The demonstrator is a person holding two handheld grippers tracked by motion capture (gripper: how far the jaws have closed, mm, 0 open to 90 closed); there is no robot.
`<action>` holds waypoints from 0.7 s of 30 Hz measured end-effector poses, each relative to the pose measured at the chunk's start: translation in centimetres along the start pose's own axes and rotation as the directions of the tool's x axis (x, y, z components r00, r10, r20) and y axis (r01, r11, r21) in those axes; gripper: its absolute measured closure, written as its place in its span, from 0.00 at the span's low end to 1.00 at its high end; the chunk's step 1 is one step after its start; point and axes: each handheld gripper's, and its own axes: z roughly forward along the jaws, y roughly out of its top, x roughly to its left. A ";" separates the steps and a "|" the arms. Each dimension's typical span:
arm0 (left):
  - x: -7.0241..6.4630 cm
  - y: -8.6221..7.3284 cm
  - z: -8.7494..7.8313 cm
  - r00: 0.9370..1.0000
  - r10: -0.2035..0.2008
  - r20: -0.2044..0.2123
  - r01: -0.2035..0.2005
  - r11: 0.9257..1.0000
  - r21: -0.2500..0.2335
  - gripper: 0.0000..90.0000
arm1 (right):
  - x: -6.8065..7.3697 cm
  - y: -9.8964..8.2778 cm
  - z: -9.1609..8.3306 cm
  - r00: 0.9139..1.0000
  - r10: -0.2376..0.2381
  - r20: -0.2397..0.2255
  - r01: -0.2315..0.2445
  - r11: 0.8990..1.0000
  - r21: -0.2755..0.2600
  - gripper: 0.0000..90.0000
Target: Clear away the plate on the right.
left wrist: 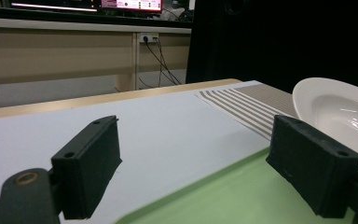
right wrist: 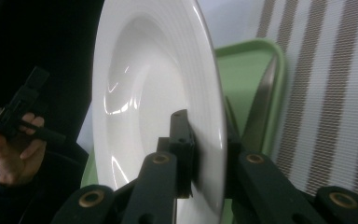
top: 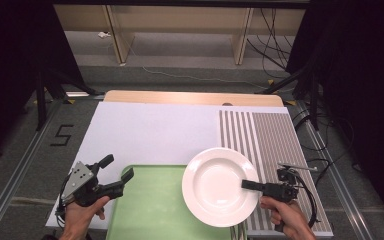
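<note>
So your right claw (top: 245, 185) is pinching the rim of the white plate (top: 220, 186), one jaw on the inside face and one behind it. It's a deep, glossy plate with a wide rim and faint concentric rings around the bowl, with light glinting off the well. You've got it held partly over the right edge of the green tray (top: 155, 210) and partly over the striped mat (top: 270, 140) on the tabletop (top: 145, 130). Your left claw (top: 117, 172) hangs spread wide with nothing between the jaws, at the tray's left edge, well apart from the plate.
</note>
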 end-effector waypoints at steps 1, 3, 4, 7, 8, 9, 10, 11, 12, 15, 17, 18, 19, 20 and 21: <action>0.0 0.0 0.0 1.000 0.000 0.001 0.000 1.000 0.000 0.18 | 0.2 0.0 0.3 1.000 -0.004 0.000 0.004 1.000 0.014 0.92; 0.0 0.0 0.0 1.000 0.000 0.000 0.000 1.000 0.000 0.18 | 0.7 -0.1 1.0 1.000 -0.011 -0.012 0.012 0.999 0.032 0.92; 0.0 0.0 0.0 1.000 0.001 0.000 -0.001 1.000 -0.001 0.18 | 0.9 -0.2 1.4 1.000 -0.015 -0.021 0.016 0.999 0.036 0.92; 0.0 0.0 0.0 1.000 0.000 0.002 0.000 1.000 0.000 0.18 | 1.6 -0.3 2.3 0.999 -0.026 -0.022 0.028 0.998 0.063 0.92; 0.0 0.0 0.0 1.000 -0.001 0.001 0.001 1.000 -0.001 0.18 | 1.7 -0.4 2.8 0.999 -0.037 -0.028 0.039 0.997 0.066 0.92; 0.0 0.0 0.0 1.000 0.000 0.002 0.000 1.000 -0.001 0.18 | 1.9 -0.4 2.9 0.999 -0.038 -0.030 0.041 0.996 0.078 0.92; 0.0 0.0 0.0 1.000 -0.001 0.001 0.001 1.000 -0.001 0.18 | 2.1 -0.5 3.2 0.999 -0.036 -0.027 0.038 0.995 0.087 0.92; 0.0 0.0 0.0 1.000 -0.001 0.001 0.001 1.000 -0.001 0.18 | 2.2 -0.5 3.5 0.999 -0.046 -0.029 0.049 0.995 0.092 0.92; 0.0 0.0 0.0 1.000 -0.001 0.002 0.001 1.000 0.000 0.18 | 2.3 -0.6 3.8 0.998 -0.050 -0.030 0.053 0.994 0.096 0.92; 0.0 0.0 0.0 1.000 -0.002 0.002 0.002 1.000 -0.002 0.18 | 2.7 -0.7 4.4 0.998 -0.060 -0.032 0.063 0.992 0.113 0.92; 0.0 0.0 0.0 1.000 -0.001 0.002 0.001 1.000 -0.001 0.18 | 3.0 -0.8 4.9 0.997 -0.065 -0.035 0.069 0.990 0.126 0.92; 0.0 0.0 0.0 1.000 -0.001 0.002 0.001 1.000 -0.001 0.18 | 3.2 -0.9 5.1 0.998 -0.054 -0.039 0.059 0.988 0.140 0.92; 0.0 0.0 0.0 1.000 -0.001 0.002 0.001 1.000 -0.002 0.18 | 3.3 -0.9 5.3 0.998 -0.052 -0.042 0.058 0.988 0.142 0.92; 0.0 0.0 0.0 1.000 -0.001 0.003 0.001 1.000 -0.002 0.18 | 3.4 -0.9 5.5 0.997 -0.064 -0.040 0.069 0.987 0.144 0.92; 0.0 0.0 0.0 1.000 -0.001 0.003 0.001 1.000 -0.002 0.18 | 3.5 -0.9 5.7 0.997 -0.069 -0.044 0.074 0.987 0.145 0.92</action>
